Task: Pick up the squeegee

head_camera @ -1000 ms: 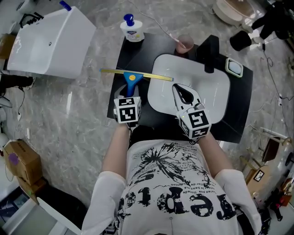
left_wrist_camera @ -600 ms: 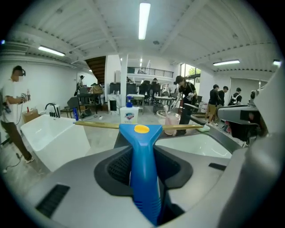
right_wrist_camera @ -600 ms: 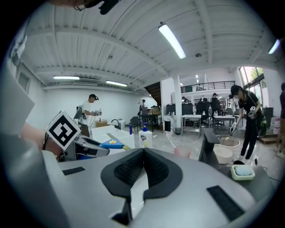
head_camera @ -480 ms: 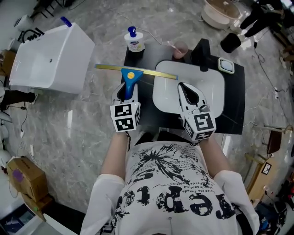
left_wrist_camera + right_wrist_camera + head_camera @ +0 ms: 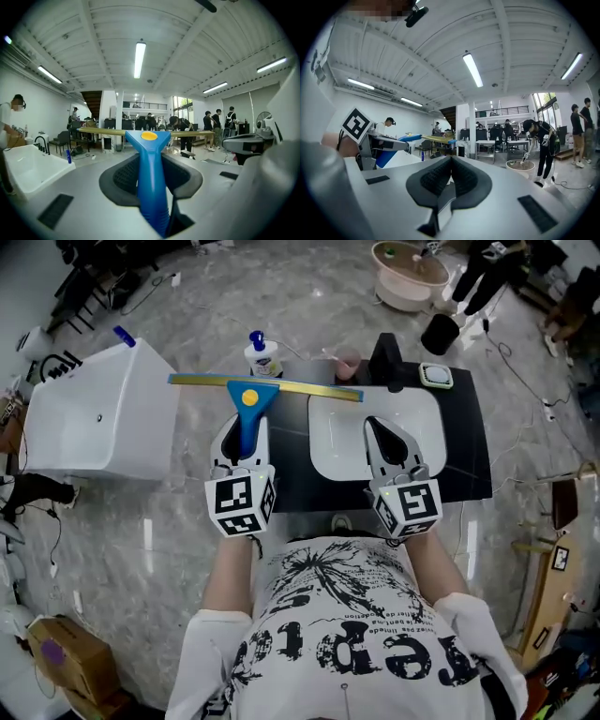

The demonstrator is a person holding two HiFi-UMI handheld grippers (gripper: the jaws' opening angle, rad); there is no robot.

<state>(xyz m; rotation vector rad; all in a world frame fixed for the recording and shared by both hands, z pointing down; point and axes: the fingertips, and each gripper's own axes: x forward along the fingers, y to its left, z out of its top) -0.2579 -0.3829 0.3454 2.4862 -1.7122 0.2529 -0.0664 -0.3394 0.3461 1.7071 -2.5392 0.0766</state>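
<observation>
Squeegee [image 5: 249, 401] was held by its blue handle in left tongs [image 5: 242, 430], clear of the bench [image 5: 466, 442]; right tongs [image 5: 387, 441] were closed, empty. Pickup judged complete.

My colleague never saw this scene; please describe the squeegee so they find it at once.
Find the black table with the white basin. At its left edge the left gripper holds the squeegee: blue handle, yellow dot, long yellowish blade, unlike anything nearby.

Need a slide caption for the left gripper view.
Left gripper clamped on the blue handle of a squeegee, its yellow blade crosswise ahead of the jaws.
</observation>
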